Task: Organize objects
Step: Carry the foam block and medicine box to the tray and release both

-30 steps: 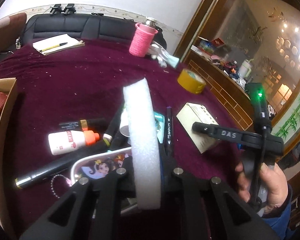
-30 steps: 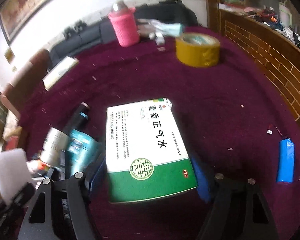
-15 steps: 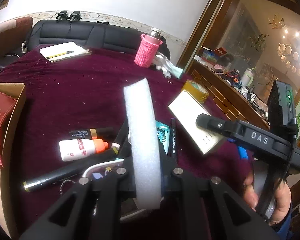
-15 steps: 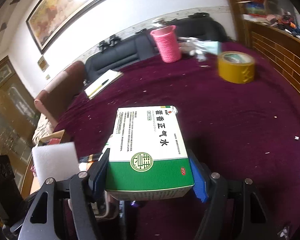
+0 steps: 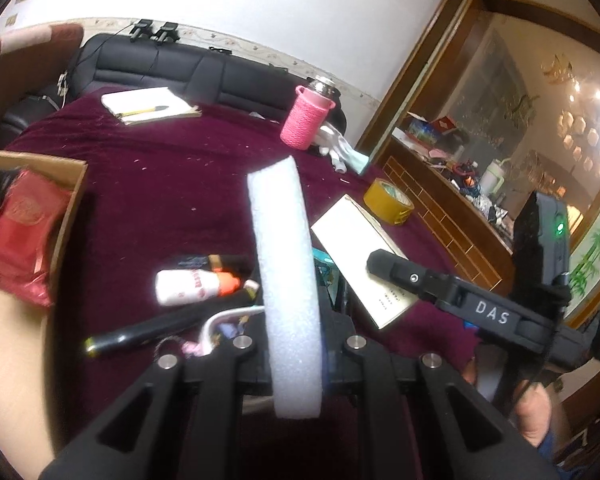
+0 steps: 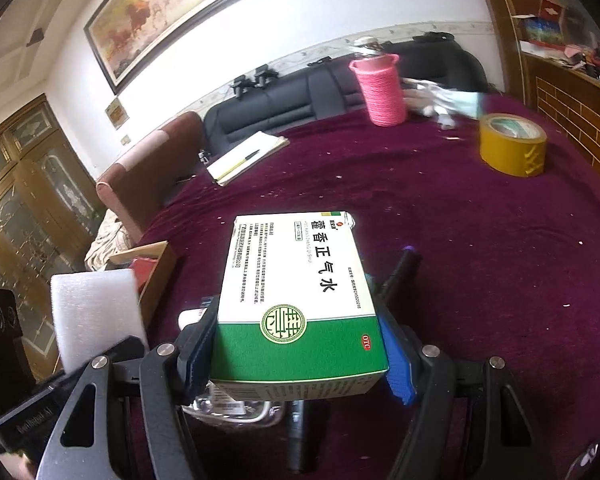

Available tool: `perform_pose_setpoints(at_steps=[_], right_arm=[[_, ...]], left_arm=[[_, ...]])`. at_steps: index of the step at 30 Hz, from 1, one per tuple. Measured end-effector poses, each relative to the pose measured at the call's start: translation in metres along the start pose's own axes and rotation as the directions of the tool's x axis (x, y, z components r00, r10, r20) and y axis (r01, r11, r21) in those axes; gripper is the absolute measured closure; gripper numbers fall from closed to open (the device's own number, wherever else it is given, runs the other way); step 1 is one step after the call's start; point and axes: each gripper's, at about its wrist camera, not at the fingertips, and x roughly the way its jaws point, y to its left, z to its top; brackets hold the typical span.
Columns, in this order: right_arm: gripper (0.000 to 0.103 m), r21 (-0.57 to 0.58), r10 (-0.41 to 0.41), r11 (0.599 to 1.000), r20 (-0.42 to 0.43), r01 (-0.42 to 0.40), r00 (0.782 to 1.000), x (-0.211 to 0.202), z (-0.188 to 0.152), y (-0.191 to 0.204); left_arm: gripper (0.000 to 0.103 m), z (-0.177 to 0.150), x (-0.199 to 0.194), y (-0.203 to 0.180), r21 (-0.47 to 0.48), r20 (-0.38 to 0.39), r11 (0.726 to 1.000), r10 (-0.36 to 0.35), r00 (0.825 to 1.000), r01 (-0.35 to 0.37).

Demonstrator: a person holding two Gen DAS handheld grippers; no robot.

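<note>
With both tools loaded at once, the left gripper has its jaws clenched on a white foam block, pinched across its thin faces so the slab stands on edge and clear of the clutter below, while the right gripper is clamped on a green-and-white medicine box, squeezed across its two long sides so the printed face lies flat and level, above the maroon tablecloth. Holding each item by its narrow dimension looks deliberate: it gives the pads flat faces to bite on. Off to the left sits an open cardboard box with a red packet already inside, and that looks like the likely drop-off. Under the foam lie a small white bottle, a long black pen and a metal-rimmed tin, apparently awaiting their turn. Further back, the yellow tape roll, the pink knitted bottle sleeve and the notepad stand well apart from the action.
</note>
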Motion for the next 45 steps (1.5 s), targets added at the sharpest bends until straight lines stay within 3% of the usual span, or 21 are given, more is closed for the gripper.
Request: perform_pose_setpoints(at_steps=[6,14,21,31,38,45], right_arm=[[0.027,-0.007,0.085,0.996,-0.024,-0.085,0.996,-0.001,-0.007,0.032],[0.027,-0.071,0.221,0.971,-0.092,-0.227,0.971,0.007,-0.02,0.112],[0.027,-0.108,0.252,0.957,-0.159,-0.271,0.955,0.028,-0.028,0.163],[0.027,-0.181,0.236,0.94,-0.263,-0.288,0.935,0.067,-0.048,0.226],[0.027,-0.225,0.211,0.931,-0.312,-0.287,0.927,0.082,-0.068,0.246],[0.027,-0.27,0.14,0.934,-0.327,-0.234,0.935,0.1,-0.079,0.256]], left_arm=[[0.09,0.001,-0.054,0.026,-0.035,0.072,0.998,0.049,0.996,-0.046],[0.09,-0.005,-0.112,0.071,-0.107,0.139,0.988,0.128,0.982,-0.113],[0.09,-0.013,-0.14,0.116,-0.163,0.142,0.974,0.179,0.974,-0.155],[0.089,-0.021,-0.163,0.189,-0.24,0.05,0.956,0.187,0.981,-0.17],[0.089,-0.001,-0.148,0.216,-0.214,-0.064,0.959,0.177,0.982,-0.187],[0.089,0.009,-0.128,0.231,-0.195,-0.156,0.967,0.131,0.979,-0.161]])
